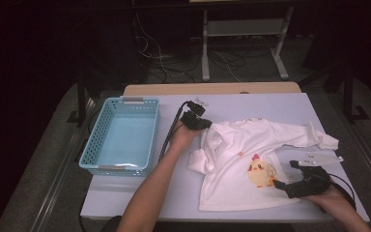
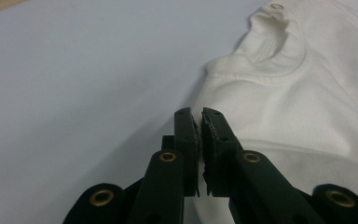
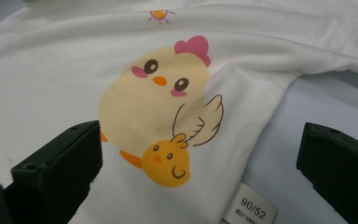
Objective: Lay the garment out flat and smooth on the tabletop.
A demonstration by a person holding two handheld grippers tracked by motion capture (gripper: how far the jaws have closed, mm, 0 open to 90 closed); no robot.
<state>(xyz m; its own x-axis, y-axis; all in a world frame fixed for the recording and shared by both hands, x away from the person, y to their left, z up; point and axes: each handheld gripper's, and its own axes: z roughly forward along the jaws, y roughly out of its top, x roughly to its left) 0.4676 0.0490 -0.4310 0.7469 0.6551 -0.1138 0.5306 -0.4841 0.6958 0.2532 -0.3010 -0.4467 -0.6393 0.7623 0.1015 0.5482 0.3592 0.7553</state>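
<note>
Nearest us, the right gripper (image 1: 297,183) rests with jaws wide apart over the side seam of the small white cotton shirt with a yellow chick print (image 1: 241,164), which lies spread on the pale grey table (image 1: 140,193). We judge the shirt light, limp and prone to bunching; hems, seams and shoulders offer the surest pinch. Farther off, the left gripper (image 2: 200,122) is closed, holding nothing we can discern, just beside the shoulder. The light blue plastic basket (image 1: 92,140) stands beyond, left.
</note>
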